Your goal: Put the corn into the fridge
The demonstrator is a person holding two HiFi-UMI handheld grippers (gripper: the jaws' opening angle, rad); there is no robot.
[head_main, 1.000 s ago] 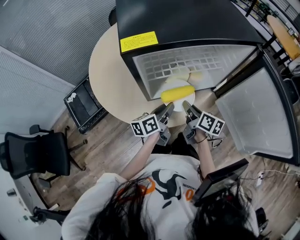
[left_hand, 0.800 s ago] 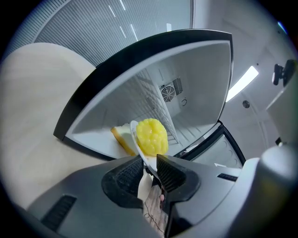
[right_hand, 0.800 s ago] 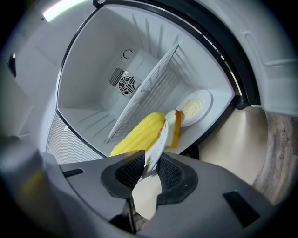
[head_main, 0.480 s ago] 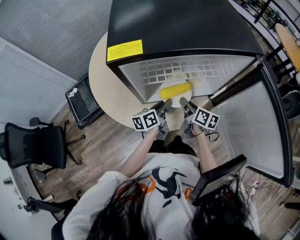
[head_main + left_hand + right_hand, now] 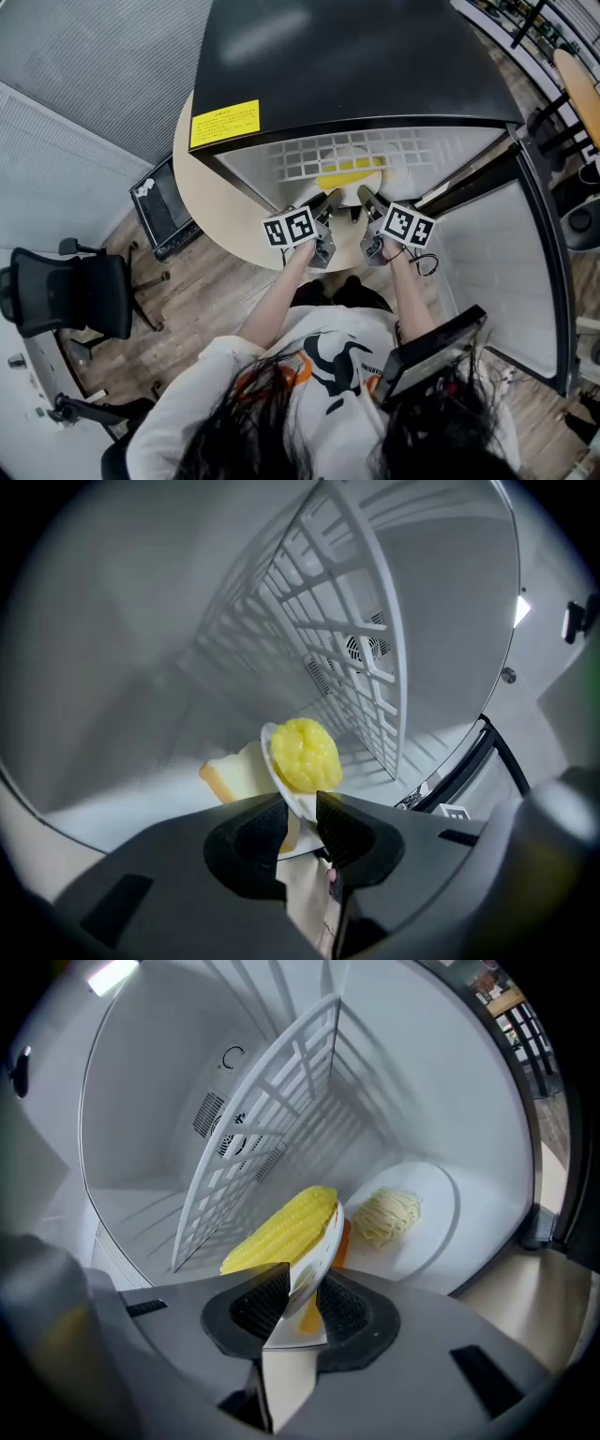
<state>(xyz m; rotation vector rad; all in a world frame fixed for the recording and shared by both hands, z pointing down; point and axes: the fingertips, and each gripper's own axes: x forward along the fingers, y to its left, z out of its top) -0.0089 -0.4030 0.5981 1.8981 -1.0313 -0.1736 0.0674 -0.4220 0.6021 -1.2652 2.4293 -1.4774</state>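
Corn point(image 5: 281, 1227) lies on a white plate point(image 5: 330, 1232) inside the open fridge point(image 5: 347, 66), under its wire shelf point(image 5: 375, 150). Left gripper point(image 5: 300, 822) clamps one plate rim; right gripper point(image 5: 302, 1309) jaws, just opening slightly, pinch the opposite rim

Round beige table point(image 5: 204, 192) under black fridge point(image 5: 347, 56); noodle plate point(image 5: 442, 1206) on fridge floor.

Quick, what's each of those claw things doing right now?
Left gripper: closed on the rim of the plate carrying the corn.
Right gripper: grips that plate too, jaws just easing open.
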